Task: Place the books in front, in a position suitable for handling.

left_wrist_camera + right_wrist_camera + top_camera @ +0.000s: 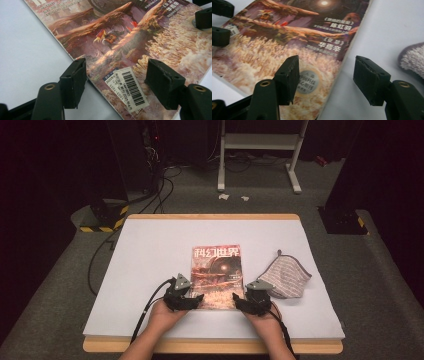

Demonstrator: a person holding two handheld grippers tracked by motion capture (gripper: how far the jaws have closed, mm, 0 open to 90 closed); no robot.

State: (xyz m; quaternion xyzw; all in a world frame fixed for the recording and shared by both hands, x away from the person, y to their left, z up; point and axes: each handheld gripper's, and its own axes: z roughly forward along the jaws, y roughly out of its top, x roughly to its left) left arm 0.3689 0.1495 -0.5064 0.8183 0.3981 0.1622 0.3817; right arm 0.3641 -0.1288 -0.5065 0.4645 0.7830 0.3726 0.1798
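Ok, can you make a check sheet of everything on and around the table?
Surface: white sheet on a wooden table.
Job's things: magazine, flat, closed, cover up.
Clutter: striped cloth right of the magazine, apart from it.
Grippers: left gripper and right gripper open at the magazine's near corners.
Cables: one trails from each gripper; more on the floor.
Surroundings: grey floor, white frame, dark background.

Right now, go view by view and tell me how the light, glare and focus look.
High view: the white table is brightly lit, the room behind nearly black, the magazine small and soft. Left gripper view: barcode sticker sharp, cover glossy, lower right corner of the frame blurred. Right gripper view: cover text legible, the striped cloth blurred at the frame edge.
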